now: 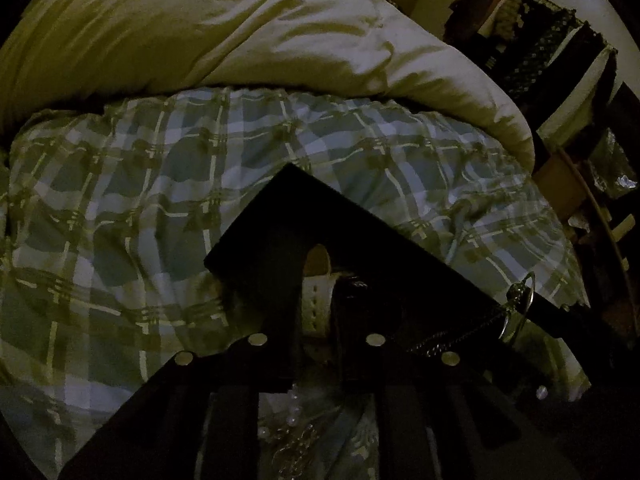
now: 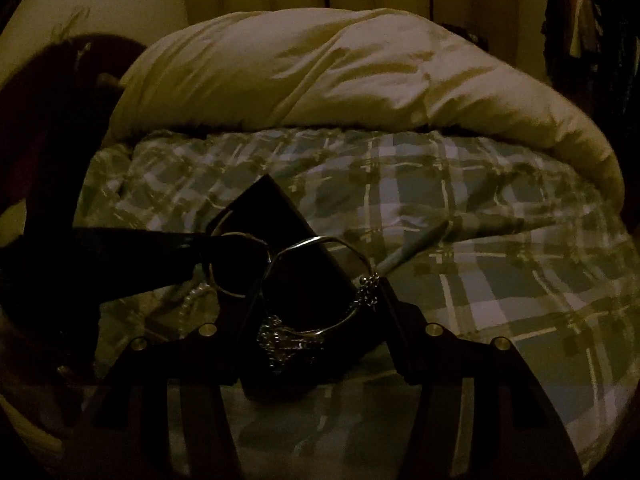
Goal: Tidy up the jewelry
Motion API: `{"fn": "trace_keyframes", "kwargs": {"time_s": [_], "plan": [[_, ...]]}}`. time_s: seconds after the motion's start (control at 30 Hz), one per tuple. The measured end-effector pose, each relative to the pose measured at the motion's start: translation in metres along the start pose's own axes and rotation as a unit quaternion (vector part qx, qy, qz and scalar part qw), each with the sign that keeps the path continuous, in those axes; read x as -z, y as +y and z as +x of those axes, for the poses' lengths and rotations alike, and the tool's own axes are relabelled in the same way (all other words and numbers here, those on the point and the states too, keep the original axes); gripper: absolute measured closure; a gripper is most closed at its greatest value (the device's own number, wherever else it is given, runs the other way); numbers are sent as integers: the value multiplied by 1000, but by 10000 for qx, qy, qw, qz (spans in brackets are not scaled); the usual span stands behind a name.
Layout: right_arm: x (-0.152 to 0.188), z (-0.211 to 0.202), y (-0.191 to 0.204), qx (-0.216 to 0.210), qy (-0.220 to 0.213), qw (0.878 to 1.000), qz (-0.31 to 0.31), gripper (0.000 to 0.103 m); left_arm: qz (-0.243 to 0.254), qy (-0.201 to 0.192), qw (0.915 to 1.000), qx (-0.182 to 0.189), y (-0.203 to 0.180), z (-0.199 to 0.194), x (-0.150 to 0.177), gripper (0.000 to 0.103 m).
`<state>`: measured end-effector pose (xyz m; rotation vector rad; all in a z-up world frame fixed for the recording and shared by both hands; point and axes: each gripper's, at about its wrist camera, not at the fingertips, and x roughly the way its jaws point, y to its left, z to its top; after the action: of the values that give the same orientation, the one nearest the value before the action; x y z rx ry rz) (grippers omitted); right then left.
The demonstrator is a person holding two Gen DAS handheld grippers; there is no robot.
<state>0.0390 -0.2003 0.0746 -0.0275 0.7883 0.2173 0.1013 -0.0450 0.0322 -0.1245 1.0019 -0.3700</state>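
A dark box (image 2: 288, 248) is held above the plaid bedspread (image 2: 480, 280) between the closed fingers of the left gripper (image 1: 316, 280), while the right gripper (image 2: 316, 312) stands wide, with bangles (image 2: 320, 284) and a chain (image 2: 280, 344) lying between its fingers. It is judged that organizing is under way: further beaded pieces (image 1: 292, 432) are seen loose on the bedspread and remain to be stowed.

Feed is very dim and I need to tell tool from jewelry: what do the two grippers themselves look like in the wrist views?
Both are black, two-fingered, and nearly silhouettes in this light. The left gripper shows a broad dark frame with four round pale rivets across it and slotted rails below. The right gripper has the same build: angled black fingers, four brass-looking round fasteners, slotted rails. No cables, markings or sleeves can be made out.
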Motion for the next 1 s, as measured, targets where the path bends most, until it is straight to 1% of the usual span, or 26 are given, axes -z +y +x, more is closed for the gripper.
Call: {"fn": "trace_keyframes", "kwargs": {"time_s": [0.03, 0.07, 0.13, 0.17, 0.23, 0.33, 0.47, 0.5, 0.57, 0.6, 0.67, 0.77, 0.9, 1.0], "plan": [[0, 0, 1, 59, -20, 10000, -46, 46, -31, -34, 10000, -14, 0, -1, 0, 84], [1, -1, 4, 160, -70, 9997, -141, 44, -39, -77, 9999, -76, 1, -1, -1, 83], [2, -5, 9, 396, -224, 9984, -349, 24, 15, -168, 9997, -179, 0, -4, -4, 80], [2, -7, 12, 499, -295, 9973, -456, 21, 38, -199, 9996, -206, 0, -6, -4, 77], [2, -9, 16, 605, -353, 9957, -598, 20, 57, -244, 9993, -271, 2, -9, -5, 66], [4, -6, 18, 667, -285, 9949, -707, 20, 41, -281, 9990, -354, 5, -13, -2, 60], [5, -6, 17, 576, -234, 9961, -627, 20, -77, -253, 9989, -383, 13, -16, 5, 45], [5, -6, 17, 579, -237, 9961, -615, 20, -98, -229, 9989, -397, 15, -16, 9, 44], [6, -6, 18, 549, -226, 9965, -589, 20, -137, -186, 9987, -449, 19, -17, 15, 38], [6, -6, 18, 506, -216, 9969, -556, 20, -164, -166, 9986, -474, 22, -16, 18, 33], [7, -6, 18, 360, -185, 9982, -441, 20, -218, -129, 9984, -502, 25, -16, 23, 27], [10, -5, 19, 247, -160, 9988, -382, 20, -283, -58, 9981, -543, 29, -15, 32, 22], [12, -10, 25, 133, -218, 9990, -379, 20, -271, 37, 9975, -645, 34, -14, 45, 20], [13, -15, 29, -99, -255, 9991, -324, 20, -306, 110, 9969, -715, 41, -15, 51, 18]]}}
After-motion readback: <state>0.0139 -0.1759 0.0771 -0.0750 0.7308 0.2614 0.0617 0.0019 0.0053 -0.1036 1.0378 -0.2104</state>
